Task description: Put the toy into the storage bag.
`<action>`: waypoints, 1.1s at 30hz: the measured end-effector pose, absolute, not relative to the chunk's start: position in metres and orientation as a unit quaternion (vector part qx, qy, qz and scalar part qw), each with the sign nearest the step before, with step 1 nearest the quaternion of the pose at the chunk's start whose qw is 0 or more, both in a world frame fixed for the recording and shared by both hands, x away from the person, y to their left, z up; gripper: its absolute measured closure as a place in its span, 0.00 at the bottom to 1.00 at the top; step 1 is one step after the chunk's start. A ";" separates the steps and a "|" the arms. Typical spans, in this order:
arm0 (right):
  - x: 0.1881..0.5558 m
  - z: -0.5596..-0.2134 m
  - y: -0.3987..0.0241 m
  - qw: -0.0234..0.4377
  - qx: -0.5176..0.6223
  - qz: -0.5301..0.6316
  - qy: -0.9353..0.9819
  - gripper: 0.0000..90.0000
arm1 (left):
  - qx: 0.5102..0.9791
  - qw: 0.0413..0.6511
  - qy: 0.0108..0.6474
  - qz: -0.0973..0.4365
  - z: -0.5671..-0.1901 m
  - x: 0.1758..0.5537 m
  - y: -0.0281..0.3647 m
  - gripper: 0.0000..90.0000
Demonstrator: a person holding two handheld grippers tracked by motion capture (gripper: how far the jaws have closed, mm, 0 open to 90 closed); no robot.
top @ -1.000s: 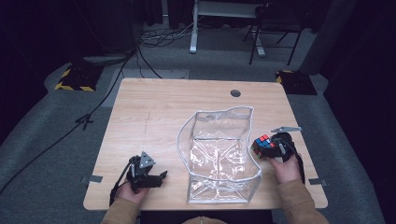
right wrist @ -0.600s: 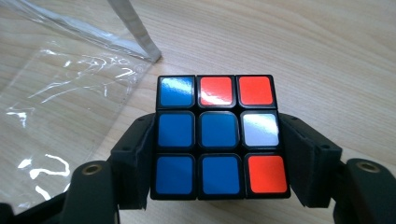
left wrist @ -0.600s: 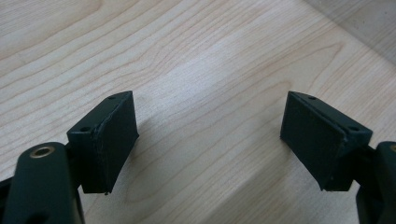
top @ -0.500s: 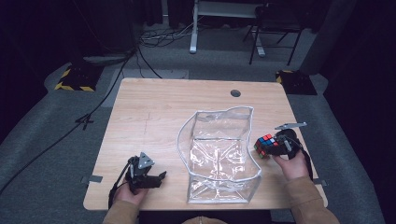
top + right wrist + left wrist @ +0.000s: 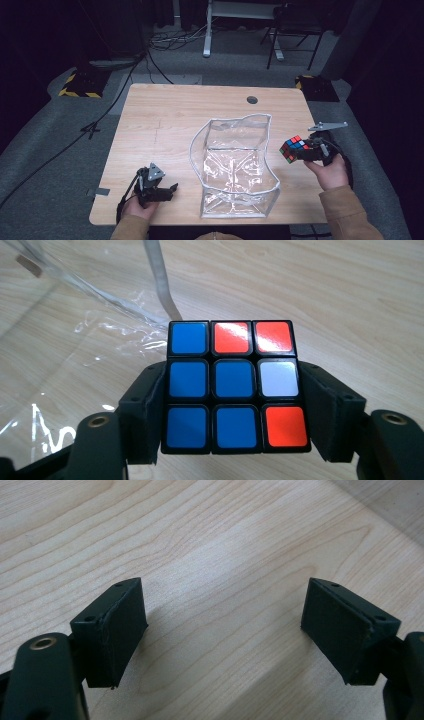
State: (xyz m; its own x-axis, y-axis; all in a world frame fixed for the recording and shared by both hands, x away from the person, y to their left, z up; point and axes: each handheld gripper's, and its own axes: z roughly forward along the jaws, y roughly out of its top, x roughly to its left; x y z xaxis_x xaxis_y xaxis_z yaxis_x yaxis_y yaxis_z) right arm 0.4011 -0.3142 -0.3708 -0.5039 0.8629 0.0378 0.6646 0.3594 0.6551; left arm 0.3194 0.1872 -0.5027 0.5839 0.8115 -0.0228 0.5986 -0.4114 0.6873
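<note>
Two grippers at the table point(image 5: 165, 115) near edge, right gripper point(image 5: 306, 151) clamped on a cube point(image 5: 293, 148) lifted over the right edge just beside the clear bag point(image 5: 235, 165), left gripper point(image 5: 170, 190) released by the near-left corner, bare wood across the far half.

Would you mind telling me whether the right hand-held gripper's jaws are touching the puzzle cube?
Touching. In the right gripper view, the right hand-held gripper has both pads pressed flat against opposite sides of the puzzle cube, with no gap on either side.
</note>
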 end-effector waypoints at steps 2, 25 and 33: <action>0.400 -0.363 -0.315 0.159 0.465 0.318 0.811 0.38 | 0.825 0.334 0.428 0.158 -0.503 0.318 0.188 0.21; 0.391 -0.264 -0.310 0.161 0.375 0.359 0.839 0.38 | 0.825 0.333 0.429 0.157 -0.503 0.313 0.190 0.17; 0.383 -0.238 -0.305 0.171 0.348 0.365 0.846 0.38 | 0.825 0.332 0.427 0.160 -0.503 0.313 0.191 0.17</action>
